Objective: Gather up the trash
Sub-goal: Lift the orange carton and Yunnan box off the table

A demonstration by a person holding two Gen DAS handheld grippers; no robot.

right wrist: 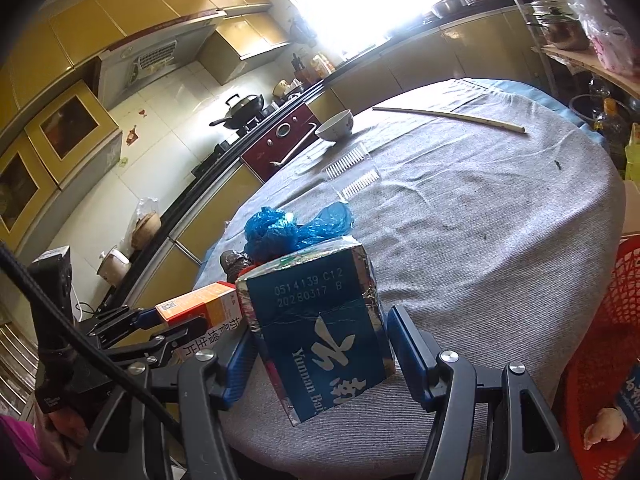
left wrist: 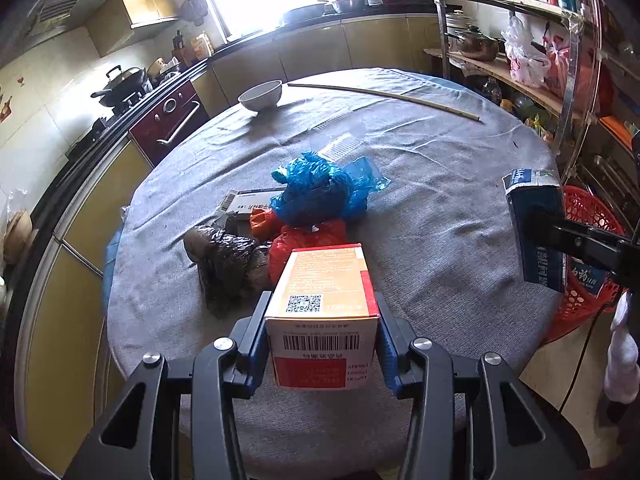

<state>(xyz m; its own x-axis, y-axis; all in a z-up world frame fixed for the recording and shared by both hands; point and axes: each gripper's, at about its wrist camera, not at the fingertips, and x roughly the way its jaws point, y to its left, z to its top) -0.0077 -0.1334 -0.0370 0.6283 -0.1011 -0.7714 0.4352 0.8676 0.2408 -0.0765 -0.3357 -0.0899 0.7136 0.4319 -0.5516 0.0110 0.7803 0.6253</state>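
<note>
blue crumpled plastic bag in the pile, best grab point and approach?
Pinch the raised bunched knot at the top left of the blue plastic bag, coming from above. It sits on top of the pile, over the red bag and the flat box, so a low side approach would likely snag those. Both grippers already hold boxes.

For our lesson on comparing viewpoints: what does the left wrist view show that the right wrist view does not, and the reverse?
Only the left wrist view shows the red bag, the flat carton under the pile and the orange box's barcode. Only the right wrist view shows the blue box's printed date code. Both show the orange box, blue bag, bowl, stick and red basket.
</note>
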